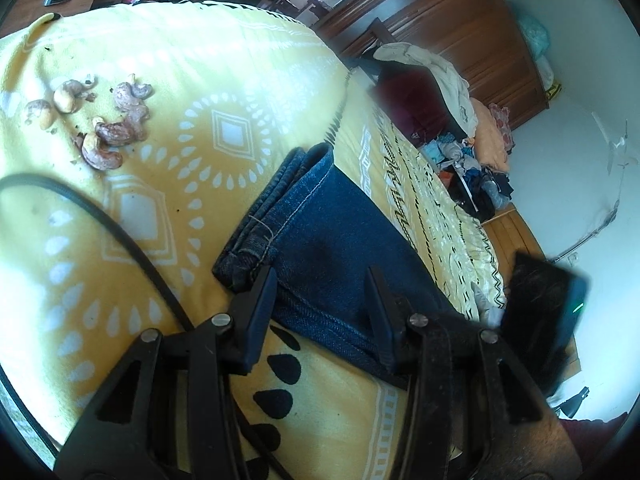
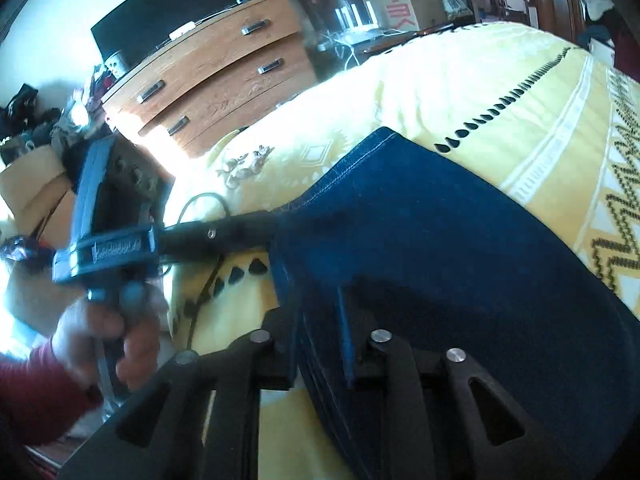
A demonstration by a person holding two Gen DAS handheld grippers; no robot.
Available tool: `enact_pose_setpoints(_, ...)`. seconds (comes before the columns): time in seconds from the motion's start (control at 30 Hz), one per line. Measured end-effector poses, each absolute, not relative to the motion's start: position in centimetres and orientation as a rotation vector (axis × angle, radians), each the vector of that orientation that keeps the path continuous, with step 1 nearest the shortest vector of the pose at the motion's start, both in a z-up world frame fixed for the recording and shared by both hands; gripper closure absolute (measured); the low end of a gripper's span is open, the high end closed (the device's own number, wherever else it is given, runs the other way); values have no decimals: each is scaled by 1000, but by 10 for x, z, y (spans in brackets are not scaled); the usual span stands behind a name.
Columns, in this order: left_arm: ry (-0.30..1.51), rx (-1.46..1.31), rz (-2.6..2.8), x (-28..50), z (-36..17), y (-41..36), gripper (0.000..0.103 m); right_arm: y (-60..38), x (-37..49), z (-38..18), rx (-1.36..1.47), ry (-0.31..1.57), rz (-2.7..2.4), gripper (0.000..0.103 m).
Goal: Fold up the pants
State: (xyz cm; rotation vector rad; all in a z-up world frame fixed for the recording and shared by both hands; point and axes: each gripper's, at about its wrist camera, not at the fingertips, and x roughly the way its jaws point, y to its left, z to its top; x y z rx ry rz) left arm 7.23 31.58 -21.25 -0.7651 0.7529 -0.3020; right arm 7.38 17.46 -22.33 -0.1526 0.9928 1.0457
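**Folding nearly finished: jeans stacked on the bed**

Judging from both wrist cameras, I had the pants point(image 1: 332, 216) well along. They lay on the yellow patterned bedspread point(image 1: 224, 80) as a compact bundle of dark blue denim, several layers deep, with stacked hems showing at the far end in the left view. The top surface looked flat and smooth, and no loose leg trailed out anywhere I could see.

My left gripper point(image 1: 324, 276) sat at the near end of the bundle, its jaws partly open and straddling the denim; the pads stood apart from the cloth edges, so I read it as resting over the pants, not clamping them. My right gripper point(image 2: 320, 312) had its jaws narrowly parted around the layered edge of the fold. I could not see pressure on the cloth, so I took that as a released grip.

What seemed left, in my judgement, was little: perhaps one last fold to shorten the stack, or only squaring the edges and pulling both tools clear. The far side of the bundle was hidden, so I could not confirm it lay even there. Cashew nuts point(image 1: 100, 120) lay scattered on the bedspread, well apart from the jeans.
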Motion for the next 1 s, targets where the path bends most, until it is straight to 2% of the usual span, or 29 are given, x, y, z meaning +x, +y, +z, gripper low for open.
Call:
enact_pose_setpoints(0.1,755,-769,-301,73,-212,315,57,168,58,-228,-150,967,1003,73)
enact_pose_setpoints(0.23,755,-737,-300,76,-210,311,57,119,38,-206,-63,907,926,70)
enact_pose_setpoints(0.3,749,-730,-301,76,-210,309,57,87,31,-197,-58,869,866,61)
enact_pose_setpoints(0.33,748,-732,-301,76,-209,308,57,66,30,-200,-58,877,815,59)
enact_pose_setpoints(0.4,750,-733,-302,77,-209,308,57,26,31,-216,-42,932,729,61)
enact_pose_setpoints(0.43,750,-730,-302,76,-210,309,57,0,30,-225,-4,963,701,64)
enact_pose_setpoints(0.47,752,-731,-301,76,-210,310,57,-18,26,-227,41,973,701,74)
enact_pose_setpoints(0.5,756,-736,-299,75,-210,310,57,-36,22,-227,69,991,690,73)
enact_pose_setpoints(0.53,760,-741,-298,76,-209,310,57,-53,17,-225,68,994,653,71)
enact_pose_setpoints(0.6,764,-759,-296,77,-207,311,57,-85,7,-225,67,1003,587,57)
enact_pose_setpoints(0.7,760,-761,-271,71,-201,313,57,-137,-5,-230,115,1039,495,57)
enact_pose_setpoints(0.8,734,-697,-221,57,-184,308,39,-171,-22,-229,104,1041,407,51)
enact_pose_setpoints(1.0,760,-820,-278,38,-190,306,37,-181,-44,-216,141,1006,384,49)
